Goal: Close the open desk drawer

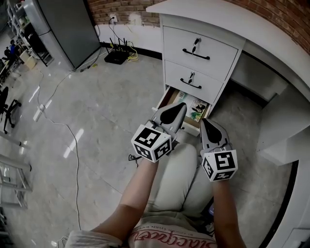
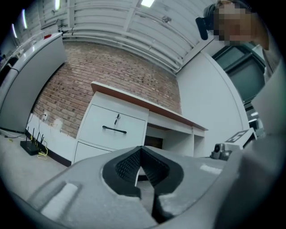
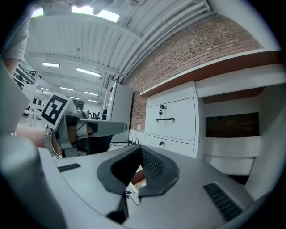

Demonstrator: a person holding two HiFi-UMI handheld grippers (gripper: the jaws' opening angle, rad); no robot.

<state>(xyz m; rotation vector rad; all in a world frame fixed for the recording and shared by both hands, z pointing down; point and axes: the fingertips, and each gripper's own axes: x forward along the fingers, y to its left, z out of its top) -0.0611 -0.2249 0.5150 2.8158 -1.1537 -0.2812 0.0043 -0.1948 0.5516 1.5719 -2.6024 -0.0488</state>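
Open drawer (image 1: 162, 100) just right of centre in the head view: lowest of three in the white pedestal under the table (image 1: 208, 14), pulled out toward the bottom of the frame, with printed papers (image 1: 196, 107) lying inside. Directly above it, both shut flush: middle drawer (image 1: 208, 82) and top drawer (image 1: 213, 46), each with a black handle and a key in its lock.

Left gripper (image 1: 180, 107) at frame centre, tips overlapping the drawer's near edge in the picture, left marker cube (image 1: 151, 142) toward the lower left; contact with the drawer not readable. Seen in the left gripper view: jaws clenched, ribbed pads (image 2: 127, 163) pressed together, nothing between them, the top drawer's front beyond, left of centre.

Right gripper (image 1: 204, 123) just to the right of the left one, beside the drawer's right front corner, right marker cube (image 1: 220, 164) below it. Seen in the right gripper view: jaws likewise clenched on nothing, pads (image 3: 152, 163) meeting at the tips, the other gripper at the left edge, the shut drawers at right of centre.

Elsewhere in the head view: pale grey floor (image 1: 97, 106); black router (image 1: 116, 57) at upper left against the brick wall (image 1: 126, 7); thin cable (image 1: 77, 184) trailing down the left side; a leg (image 1: 181, 179) in pale trousers at lower centre, below both grippers
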